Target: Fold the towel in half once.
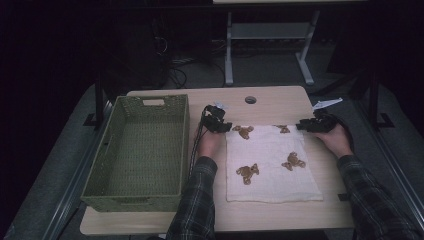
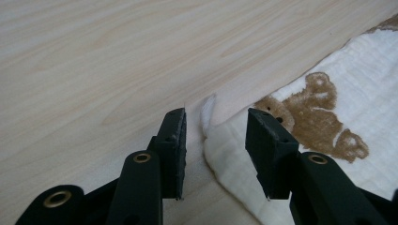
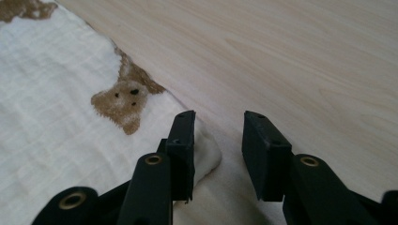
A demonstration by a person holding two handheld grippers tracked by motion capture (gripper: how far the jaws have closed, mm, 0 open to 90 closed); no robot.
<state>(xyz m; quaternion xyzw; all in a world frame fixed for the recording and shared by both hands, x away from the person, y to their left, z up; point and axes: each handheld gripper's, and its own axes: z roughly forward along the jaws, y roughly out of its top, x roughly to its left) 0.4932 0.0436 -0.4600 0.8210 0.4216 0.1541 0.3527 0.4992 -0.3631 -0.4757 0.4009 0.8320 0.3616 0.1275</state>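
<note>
A white cloth (image 1: 270, 170) printed with brown bears lies flat on the wooden table (image 1: 280, 102). My left gripper (image 1: 223, 126) rests at the cloth's far left corner. In the left gripper view, the left gripper (image 2: 216, 117) has its jaws apart, and the slightly raised corner of the cloth (image 2: 375, 84) lies between them, not pressed. My right gripper (image 1: 302, 125) is at the far right corner. In the right gripper view, the right gripper (image 3: 218, 117) is open, and the rounded corner of the cloth (image 3: 47, 93) lies beside its left jaw, with bare table in the gap.
A green woven basket (image 1: 132, 202) stands on the left part of the table, close to my left forearm. A round cable hole (image 1: 250, 100) sits near the table's far edge. Desk legs and cables stand on the dark floor beyond.
</note>
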